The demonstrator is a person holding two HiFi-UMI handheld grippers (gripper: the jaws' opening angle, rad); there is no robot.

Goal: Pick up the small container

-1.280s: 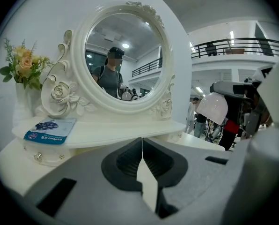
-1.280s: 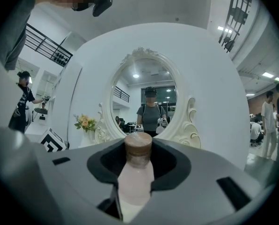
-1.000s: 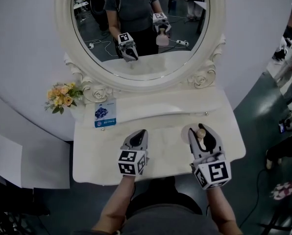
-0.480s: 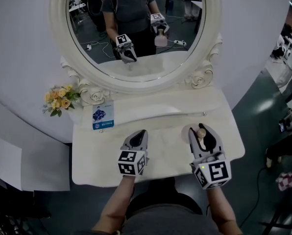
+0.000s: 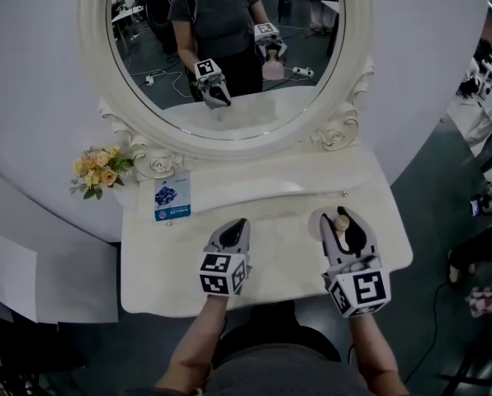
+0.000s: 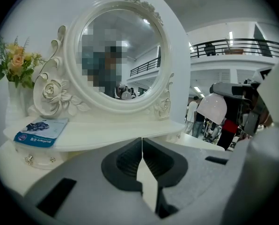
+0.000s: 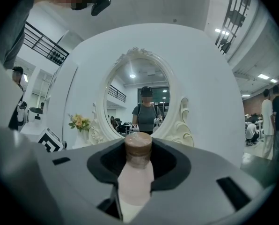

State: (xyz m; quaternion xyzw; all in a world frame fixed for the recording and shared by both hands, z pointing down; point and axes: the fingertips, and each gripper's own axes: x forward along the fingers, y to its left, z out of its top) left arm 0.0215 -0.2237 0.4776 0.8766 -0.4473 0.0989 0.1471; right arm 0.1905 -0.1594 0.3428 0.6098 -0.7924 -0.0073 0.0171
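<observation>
The small container (image 7: 137, 170) is a pale pink bottle with a brown cap (image 5: 341, 220). My right gripper (image 5: 342, 231) is shut on it, its jaws closed round the bottle's body over the right side of the white vanity table (image 5: 279, 258). In the right gripper view the bottle stands upright between the grey jaws, cap towards the mirror. My left gripper (image 5: 231, 236) is shut with nothing in it, jaws meeting tip to tip, over the table's left middle. The left gripper view shows the closed left gripper (image 6: 142, 146) facing the mirror.
A large oval mirror (image 5: 225, 48) in an ornate white frame rises behind the table. A small bunch of flowers (image 5: 97, 170) stands at the back left. A blue and white card (image 5: 172, 198) lies on the raised shelf. The table's front edge is just under both grippers.
Both grippers have stayed put over the table with the bottle still held. The head view has shifted slightly, so the mirror and flowers sit a little higher and further left.
</observation>
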